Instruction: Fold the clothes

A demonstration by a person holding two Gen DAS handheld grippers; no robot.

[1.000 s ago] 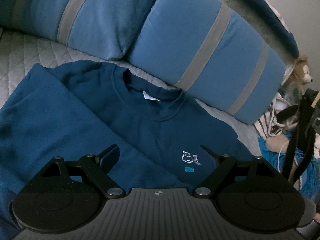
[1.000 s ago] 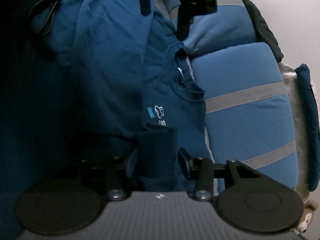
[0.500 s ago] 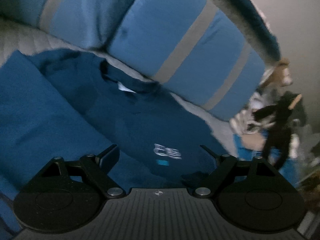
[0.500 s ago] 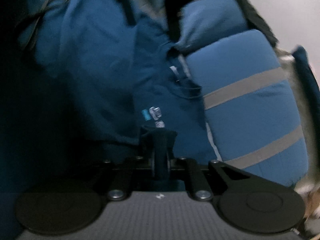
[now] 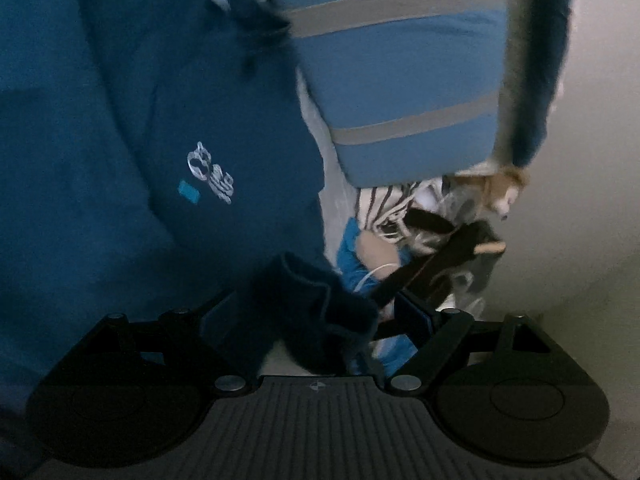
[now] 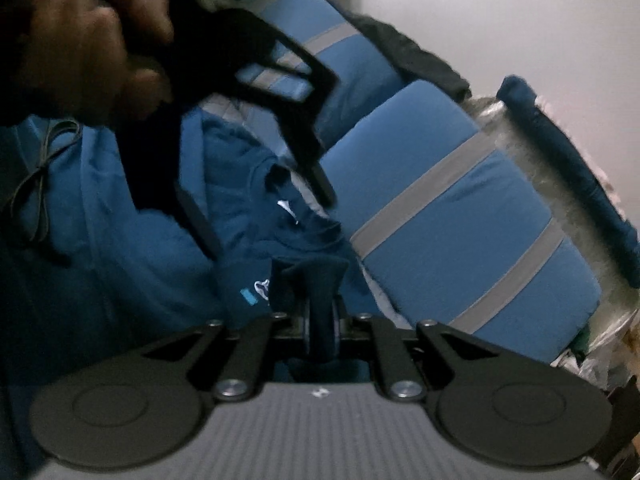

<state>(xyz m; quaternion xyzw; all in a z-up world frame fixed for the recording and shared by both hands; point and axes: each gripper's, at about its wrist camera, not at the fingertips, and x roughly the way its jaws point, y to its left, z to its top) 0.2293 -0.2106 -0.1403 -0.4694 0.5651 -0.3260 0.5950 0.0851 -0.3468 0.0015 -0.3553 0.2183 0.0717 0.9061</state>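
A dark blue sweatshirt (image 5: 132,112) with a small white logo (image 5: 210,172) lies on the bed; it also shows in the right wrist view (image 6: 132,240). My right gripper (image 6: 320,320) is shut on the sweatshirt's ribbed cuff (image 6: 316,280). My left gripper (image 5: 320,320) is open, with a bunched dark cuff (image 5: 320,304) lying between its fingers. In the right wrist view the left gripper (image 6: 260,152) hangs above the collar, held by a hand (image 6: 80,44).
Blue pillows with grey stripes (image 5: 400,80) (image 6: 460,216) lie beside the collar. A pile of striped cloth, straps and a plush toy (image 5: 504,192) sits past the bed edge. A black cord (image 6: 36,184) lies on the blue cover at left.
My right gripper has closed on the cuff and lifted it. My left gripper has swung right and down toward the sleeve end, which now sits between its open fingers.
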